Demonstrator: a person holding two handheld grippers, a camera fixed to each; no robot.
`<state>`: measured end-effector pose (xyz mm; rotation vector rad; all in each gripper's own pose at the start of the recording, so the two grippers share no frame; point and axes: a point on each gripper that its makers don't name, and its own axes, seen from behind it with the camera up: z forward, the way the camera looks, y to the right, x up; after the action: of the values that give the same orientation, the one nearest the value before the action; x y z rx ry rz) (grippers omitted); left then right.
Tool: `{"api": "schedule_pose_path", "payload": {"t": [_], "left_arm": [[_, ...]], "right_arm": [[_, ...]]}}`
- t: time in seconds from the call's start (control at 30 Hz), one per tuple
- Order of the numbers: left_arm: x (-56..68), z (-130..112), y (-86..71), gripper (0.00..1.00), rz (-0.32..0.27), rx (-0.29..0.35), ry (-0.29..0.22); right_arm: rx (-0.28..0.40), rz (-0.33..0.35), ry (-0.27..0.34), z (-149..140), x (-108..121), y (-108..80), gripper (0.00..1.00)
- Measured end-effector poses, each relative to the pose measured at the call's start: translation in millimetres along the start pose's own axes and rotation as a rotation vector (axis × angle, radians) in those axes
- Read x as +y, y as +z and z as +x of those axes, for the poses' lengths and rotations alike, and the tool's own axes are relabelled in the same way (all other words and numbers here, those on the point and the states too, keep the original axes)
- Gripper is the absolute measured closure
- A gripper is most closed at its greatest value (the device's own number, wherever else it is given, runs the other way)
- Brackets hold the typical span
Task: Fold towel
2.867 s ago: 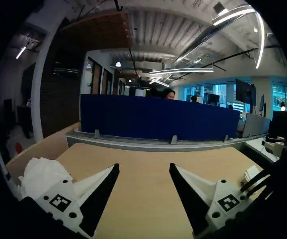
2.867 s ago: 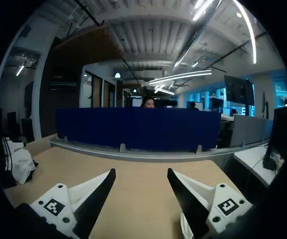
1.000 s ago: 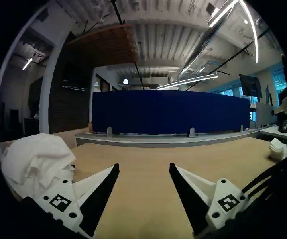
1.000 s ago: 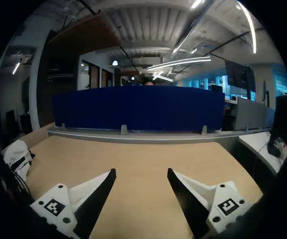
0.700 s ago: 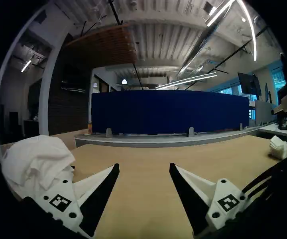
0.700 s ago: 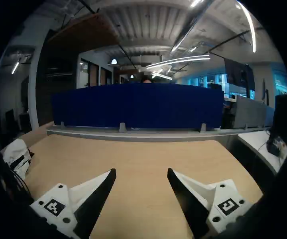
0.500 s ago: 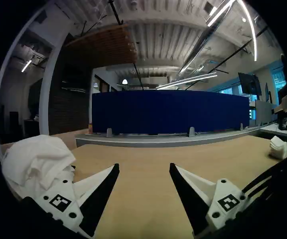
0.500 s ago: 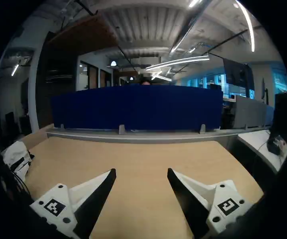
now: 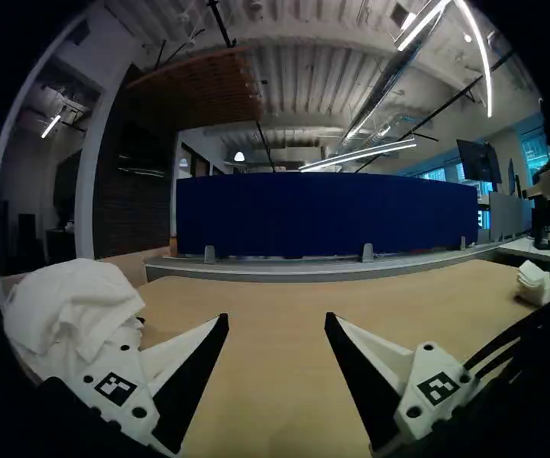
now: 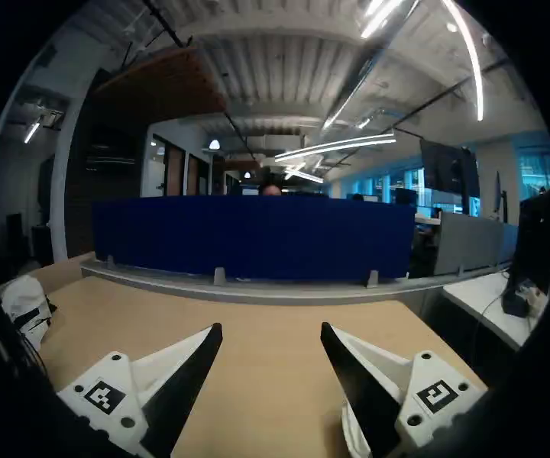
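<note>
The fold looks not yet begun: the crumpled white cloth towel [image 9: 72,305] lies in a heap on the pale wooden tabletop [image 9: 290,294] just beside the left gripper [image 9: 276,319], and both it and the right gripper [image 10: 270,328] hold their fingers wide apart, gripping nothing.

Left of the left gripper [image 9: 275,317], the crumpled white cloth towel [image 9: 72,305] looks soft and matt. Its white plastic fingers [image 9: 386,353] have matt black inner faces. Beneath lies the smooth pale wooden tabletop [image 9: 275,397]; ahead, the matt dark blue fabric partition [image 9: 321,214].
</note>
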<state>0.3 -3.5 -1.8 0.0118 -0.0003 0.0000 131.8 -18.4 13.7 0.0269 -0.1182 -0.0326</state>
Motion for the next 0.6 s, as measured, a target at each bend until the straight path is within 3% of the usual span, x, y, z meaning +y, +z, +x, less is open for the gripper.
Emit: {"api": "schedule_pose_path", "payload": {"t": [0.27,0.6], "left_arm": [[0.0,0,-0.1,0.07,0.0,0.0,0.0],[-0.6,0,-0.2,0.07,0.0,0.0,0.0]], "right_arm": [[0.066,-0.03,0.001,2,27,0.5,0.0],[0.086,0.007,0.015,-45,20,0.9,0.0]]}}
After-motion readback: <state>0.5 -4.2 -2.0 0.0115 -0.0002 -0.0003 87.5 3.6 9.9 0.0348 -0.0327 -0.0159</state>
